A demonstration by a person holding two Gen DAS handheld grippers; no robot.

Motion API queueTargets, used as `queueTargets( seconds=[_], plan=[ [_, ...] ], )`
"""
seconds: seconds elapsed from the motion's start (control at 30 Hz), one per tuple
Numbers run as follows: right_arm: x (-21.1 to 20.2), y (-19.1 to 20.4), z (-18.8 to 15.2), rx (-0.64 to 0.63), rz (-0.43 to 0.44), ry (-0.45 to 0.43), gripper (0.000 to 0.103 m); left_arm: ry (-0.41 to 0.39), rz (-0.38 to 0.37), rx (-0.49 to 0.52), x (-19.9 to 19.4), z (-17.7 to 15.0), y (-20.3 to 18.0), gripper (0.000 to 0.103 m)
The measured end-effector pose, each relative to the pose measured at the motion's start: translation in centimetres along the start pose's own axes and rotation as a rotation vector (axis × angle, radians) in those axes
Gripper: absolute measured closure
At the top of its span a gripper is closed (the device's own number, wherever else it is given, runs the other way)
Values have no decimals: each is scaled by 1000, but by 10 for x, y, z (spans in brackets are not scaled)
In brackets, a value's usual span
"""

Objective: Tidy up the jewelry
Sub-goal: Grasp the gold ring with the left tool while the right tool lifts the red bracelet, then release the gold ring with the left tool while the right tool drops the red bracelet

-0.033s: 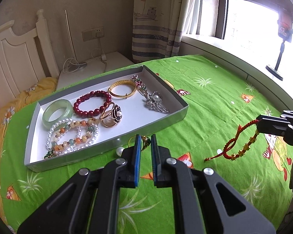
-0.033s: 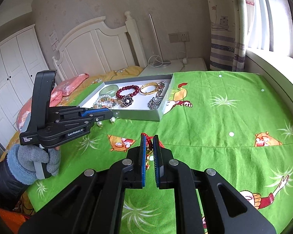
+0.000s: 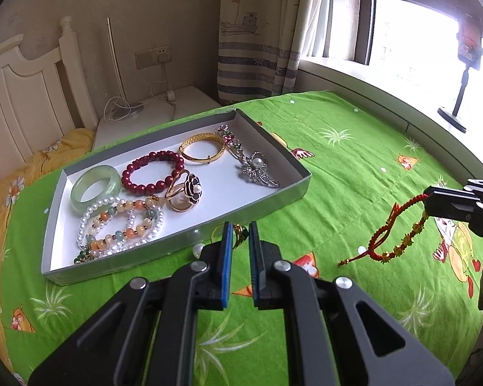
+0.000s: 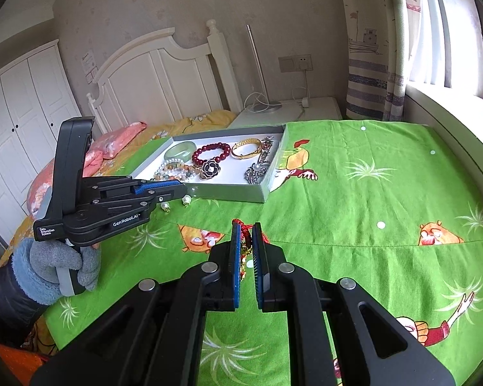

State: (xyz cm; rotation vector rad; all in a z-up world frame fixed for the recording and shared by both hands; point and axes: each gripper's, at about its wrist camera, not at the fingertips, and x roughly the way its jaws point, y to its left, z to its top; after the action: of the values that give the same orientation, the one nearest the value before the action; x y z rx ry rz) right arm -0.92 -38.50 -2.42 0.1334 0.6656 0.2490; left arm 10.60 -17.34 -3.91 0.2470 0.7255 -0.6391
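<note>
green cartoon-print bedspread fills both my views, with a white headboard and a striped curtain behind. on it sits my grey tray, holding a jade bangle, a dark red bead bracelet, a gold bangle, a flower ring, a silver brooch and pearl strands. my right gripper is clamped on a red cord bracelet, which hangs off the bed, well apart from the tray. my left gripper has its fingers slightly apart, gripping nothing, just above a gold ring with a green stone lying just beside the tray's near wall. two pearl earrings lie there too.
</note>
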Motion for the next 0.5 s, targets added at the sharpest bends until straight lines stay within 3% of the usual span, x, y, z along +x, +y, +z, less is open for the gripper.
queueTargets(
  seconds=[0.5],
  plan=[
    [7, 22, 81, -120, -43, -62, 93, -34, -3, 30, 4, 31, 15, 94]
  ],
)
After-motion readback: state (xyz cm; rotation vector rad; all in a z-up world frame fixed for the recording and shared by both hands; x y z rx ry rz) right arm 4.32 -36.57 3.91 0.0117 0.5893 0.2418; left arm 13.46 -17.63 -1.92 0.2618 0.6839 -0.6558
